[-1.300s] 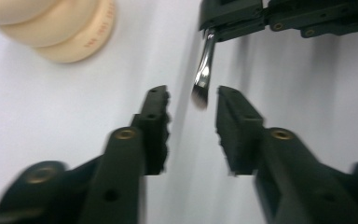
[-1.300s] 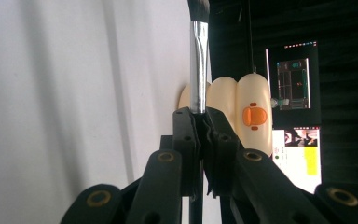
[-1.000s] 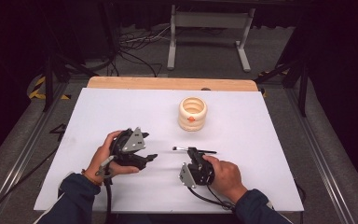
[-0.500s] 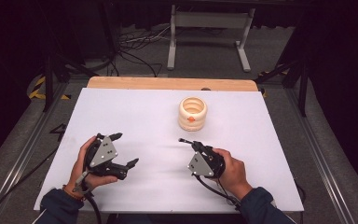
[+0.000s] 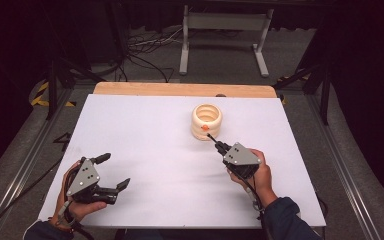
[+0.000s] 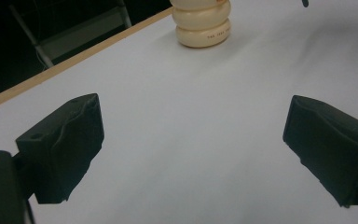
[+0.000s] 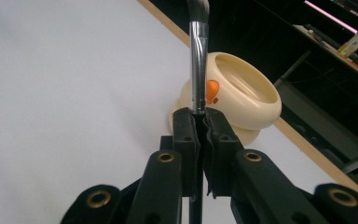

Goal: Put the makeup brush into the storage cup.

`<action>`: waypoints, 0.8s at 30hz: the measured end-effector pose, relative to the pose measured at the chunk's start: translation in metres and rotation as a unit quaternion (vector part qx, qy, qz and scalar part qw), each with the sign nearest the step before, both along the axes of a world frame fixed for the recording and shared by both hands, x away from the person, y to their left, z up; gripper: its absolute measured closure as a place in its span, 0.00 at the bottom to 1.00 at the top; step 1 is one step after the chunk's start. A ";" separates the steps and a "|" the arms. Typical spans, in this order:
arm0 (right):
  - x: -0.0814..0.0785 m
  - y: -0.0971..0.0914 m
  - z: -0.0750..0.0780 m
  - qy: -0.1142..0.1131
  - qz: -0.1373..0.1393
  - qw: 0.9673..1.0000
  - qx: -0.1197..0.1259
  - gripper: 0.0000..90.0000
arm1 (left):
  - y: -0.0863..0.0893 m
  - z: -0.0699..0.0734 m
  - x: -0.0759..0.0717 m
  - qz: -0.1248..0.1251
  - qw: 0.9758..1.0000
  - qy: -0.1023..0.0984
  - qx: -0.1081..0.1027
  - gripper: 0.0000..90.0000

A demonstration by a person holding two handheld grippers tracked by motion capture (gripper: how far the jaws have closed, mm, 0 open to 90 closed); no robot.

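Observation:
A cream ribbed pot [image 5: 206,121] with an orange mark stands on the white table [image 5: 145,135], right of the middle toward the far edge. My right gripper [image 5: 220,146] is shut on a thin brush [image 5: 211,136] whose tip points at the pot from just in front of it. In the right gripper view the jaws [image 7: 200,126] clamp the brush [image 7: 198,56] below its silver ferrule, with the pot [image 7: 247,98] close behind. My left gripper [image 5: 114,170] hovers at the near left, open; its jaws have just been opening, with nothing between them [image 6: 196,140]. The pot [image 6: 200,23] lies far ahead of it.
A wooden strip [image 5: 180,89] runs along the table's far edge. Behind it stand a metal frame [image 5: 222,30] and floor cables [image 5: 145,55]. Metal rails [image 5: 25,150] flank both sides of the table.
The two hands have drawn apart. My left gripper went left toward the near edge with jaws spread wider. My right gripper carried the brush up and right to the pot.

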State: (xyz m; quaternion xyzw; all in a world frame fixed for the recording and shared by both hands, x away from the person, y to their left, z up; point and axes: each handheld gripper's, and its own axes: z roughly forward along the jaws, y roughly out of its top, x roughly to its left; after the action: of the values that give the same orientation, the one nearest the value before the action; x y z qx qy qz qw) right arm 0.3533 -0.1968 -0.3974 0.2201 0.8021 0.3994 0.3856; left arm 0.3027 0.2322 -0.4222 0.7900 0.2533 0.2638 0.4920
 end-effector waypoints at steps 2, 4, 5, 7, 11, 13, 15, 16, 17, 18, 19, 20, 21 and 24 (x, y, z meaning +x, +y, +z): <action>0.002 -0.003 0.002 0.003 0.002 1.000 0.013 0.95 | 0.004 -0.004 -0.002 0.001 1.000 0.001 0.001 0.06; 0.004 -0.006 0.003 0.006 0.003 1.000 0.023 0.95 | 0.007 -0.007 -0.004 0.009 1.000 0.002 0.002 0.06; 0.004 -0.006 0.003 0.006 0.003 1.000 0.023 0.95 | 0.007 -0.007 -0.004 0.009 1.000 0.002 0.002 0.07; 0.007 -0.010 0.004 0.013 0.005 0.999 0.041 0.95 | 0.011 -0.010 -0.006 0.009 1.000 0.006 0.000 0.06; 0.010 -0.014 0.008 0.026 0.013 0.997 0.070 0.95 | 0.016 -0.015 -0.008 0.011 1.000 0.020 -0.004 0.06; 0.013 -0.015 0.010 0.034 0.016 0.995 0.087 0.95 | 0.018 -0.017 -0.009 0.012 1.000 0.023 -0.011 0.07; 0.017 -0.018 0.014 0.038 0.017 0.994 0.105 0.95 | 0.019 -0.018 -0.010 0.013 0.999 0.027 -0.018 0.07; 0.018 -0.019 0.016 0.039 0.017 0.993 0.114 0.95 | 0.019 -0.018 -0.010 0.012 0.999 0.028 -0.020 0.07; 0.019 -0.020 0.017 0.040 0.018 0.992 0.121 0.95 | 0.019 -0.018 -0.010 0.013 0.999 0.027 -0.021 0.07; 0.021 -0.022 0.019 0.043 0.018 0.991 0.129 0.95 | 0.019 -0.018 -0.010 0.013 0.999 0.026 -0.023 0.07; 0.023 -0.022 0.020 0.043 0.019 0.990 0.134 0.95 | 0.019 -0.018 -0.011 0.012 0.999 0.024 -0.024 0.07; 0.024 -0.024 0.021 0.044 0.019 0.989 0.143 0.95 | 0.019 -0.018 -0.011 0.014 0.999 0.022 -0.025 0.07; 0.025 -0.024 0.022 0.047 0.018 0.988 0.148 0.95 | 0.019 -0.018 -0.011 0.015 0.999 0.020 -0.025 0.07; 0.030 -0.026 0.024 0.048 0.018 0.985 0.164 0.95 | 0.020 -0.017 -0.012 0.017 0.999 0.017 -0.029 0.07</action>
State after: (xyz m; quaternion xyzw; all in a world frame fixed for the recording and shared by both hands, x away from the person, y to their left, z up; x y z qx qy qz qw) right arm 0.3837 -0.2231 -0.3734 0.2846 0.7471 0.5214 0.2984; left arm 0.2906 0.2518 -0.4396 0.7753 0.2824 0.2514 0.5058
